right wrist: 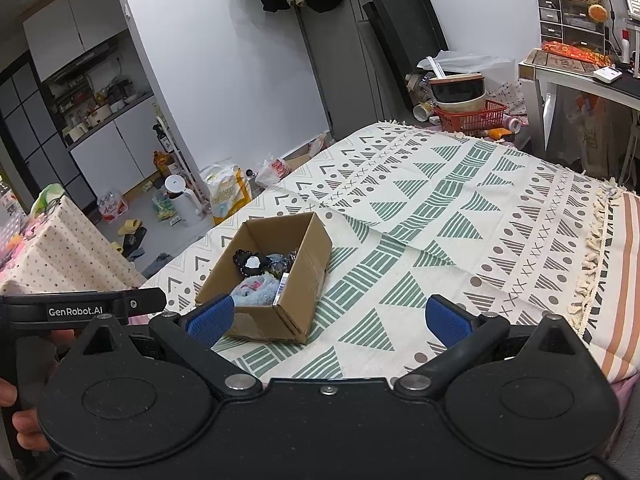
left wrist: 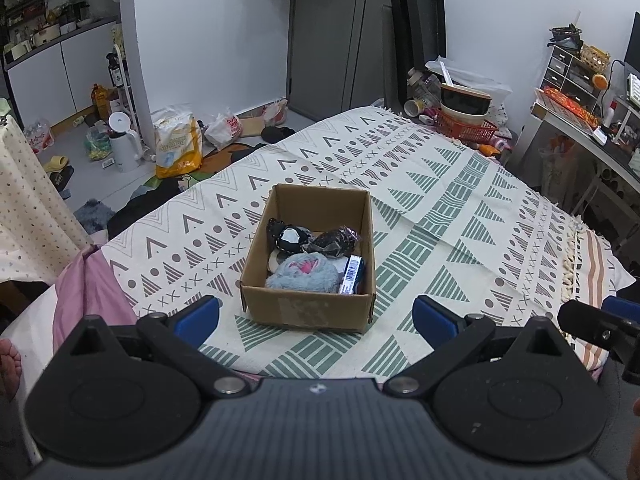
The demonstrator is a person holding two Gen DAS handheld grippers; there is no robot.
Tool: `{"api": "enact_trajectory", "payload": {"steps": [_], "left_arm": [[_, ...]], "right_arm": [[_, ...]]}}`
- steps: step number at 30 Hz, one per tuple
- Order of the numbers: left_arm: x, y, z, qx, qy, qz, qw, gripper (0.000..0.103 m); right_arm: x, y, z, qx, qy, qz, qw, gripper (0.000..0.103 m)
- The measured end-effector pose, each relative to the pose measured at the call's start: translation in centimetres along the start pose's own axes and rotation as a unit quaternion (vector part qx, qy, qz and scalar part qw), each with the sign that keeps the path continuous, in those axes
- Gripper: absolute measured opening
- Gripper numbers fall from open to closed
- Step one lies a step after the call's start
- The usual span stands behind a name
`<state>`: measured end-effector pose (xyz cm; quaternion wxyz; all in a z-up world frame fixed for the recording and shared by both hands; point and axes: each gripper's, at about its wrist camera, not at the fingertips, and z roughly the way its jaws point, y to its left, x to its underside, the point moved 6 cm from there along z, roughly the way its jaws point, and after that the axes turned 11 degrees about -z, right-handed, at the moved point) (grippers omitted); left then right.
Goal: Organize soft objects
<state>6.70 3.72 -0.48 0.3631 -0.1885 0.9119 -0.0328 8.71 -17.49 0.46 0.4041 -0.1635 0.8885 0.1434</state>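
An open cardboard box stands on the patterned bedspread. Inside lie a fluffy blue-grey soft item with pink marks, a black item with a white patch, a dark wrapped bundle and a blue packet with a barcode. My left gripper is open just short of the box's near wall, nothing between its blue fingers. In the right wrist view the box sits left of centre, and my right gripper is open and empty, its left finger in front of the box's near corner.
A red basket with stacked bowls sits at the bed's far end. A cluttered desk stands to the right. Bags, a white kettle and slippers litter the floor left of the bed. The other gripper's arm shows at the right edge.
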Motion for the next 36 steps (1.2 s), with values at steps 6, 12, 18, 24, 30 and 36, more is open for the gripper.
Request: {"api": "enact_trajectory", "payload": {"steps": [6, 12, 18, 24, 30, 36], "left_arm": [[0.1, 0.0, -0.2, 0.0, -0.003, 0.001, 1.0, 0.102], [0.1, -0.1, -0.7, 0.0, -0.009, 0.01, 0.9999, 0.102], [0.0, -0.1, -0.5, -0.002, -0.007, 0.011, 0.9999, 0.102], [0.2, -0.1, 0.0, -0.003, -0.002, 0.012, 0.9999, 0.102], [0.4, -0.2, 0.2, -0.003, -0.005, 0.019, 0.9998, 0.102], [0.4, -0.2, 0.3, -0.002, -0.007, 0.019, 0.9998, 0.102]], "right_arm": [[0.2, 0.0, -0.1, -0.002, -0.002, -0.003, 1.0, 0.103], [0.1, 0.0, -0.2, -0.003, -0.002, -0.004, 1.0, 0.103], [0.2, 0.2, -0.1, -0.005, 0.002, -0.009, 1.0, 0.103], [0.6, 0.2, 0.1, -0.007, 0.007, -0.011, 1.0, 0.103], [0.7, -0.1, 0.4, -0.004, 0.01, -0.007, 1.0, 0.103], [0.9, -0.1, 0.6, -0.004, 0.015, -0.009, 1.0, 0.103]]}}
